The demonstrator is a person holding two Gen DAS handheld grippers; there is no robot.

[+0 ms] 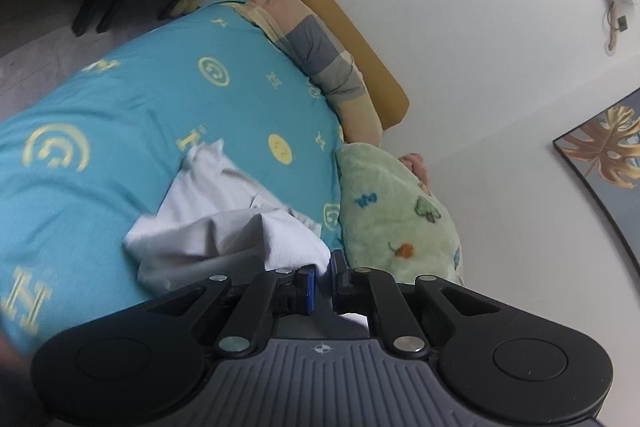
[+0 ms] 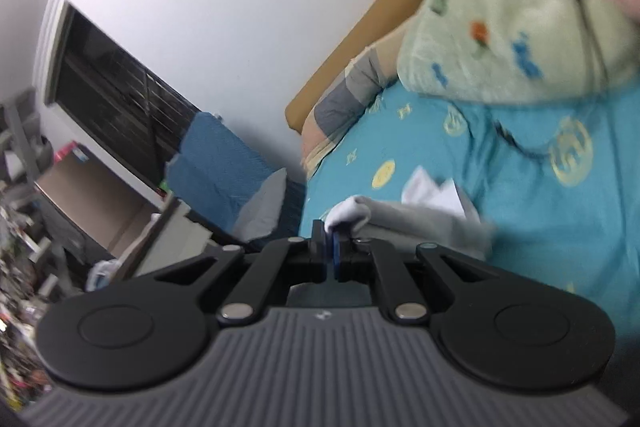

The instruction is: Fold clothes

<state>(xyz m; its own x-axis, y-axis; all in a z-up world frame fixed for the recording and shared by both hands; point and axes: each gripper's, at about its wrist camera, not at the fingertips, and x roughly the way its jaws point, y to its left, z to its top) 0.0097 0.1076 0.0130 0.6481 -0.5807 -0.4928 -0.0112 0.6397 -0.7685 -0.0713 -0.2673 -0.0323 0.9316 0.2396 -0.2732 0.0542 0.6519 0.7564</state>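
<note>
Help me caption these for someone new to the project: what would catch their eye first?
The bright turquoise bedspread with yellow emblems fills most of both views. On it lies a crumpled white garment, pinched at one edge by the left gripper and at another by the right gripper, both jaws shut on the cloth. A pale green blanket with cartoon prints sits beside it toward the wall.

Your left tool (image 1: pixel 323 281) is matte black: two rounded lobes, each with a raised disc, joined by angled link arms pinned with silver screws. Its fingers carry blue pads (image 1: pixel 307 285). Behind them sits a grey ribbed housing with a small compass-like emblem. Your right tool (image 2: pixel 329 247) is the same build: black lobes, silver screws, blue pads (image 2: pixel 335 247), grey ribbed housing with a faint emblem.
</note>
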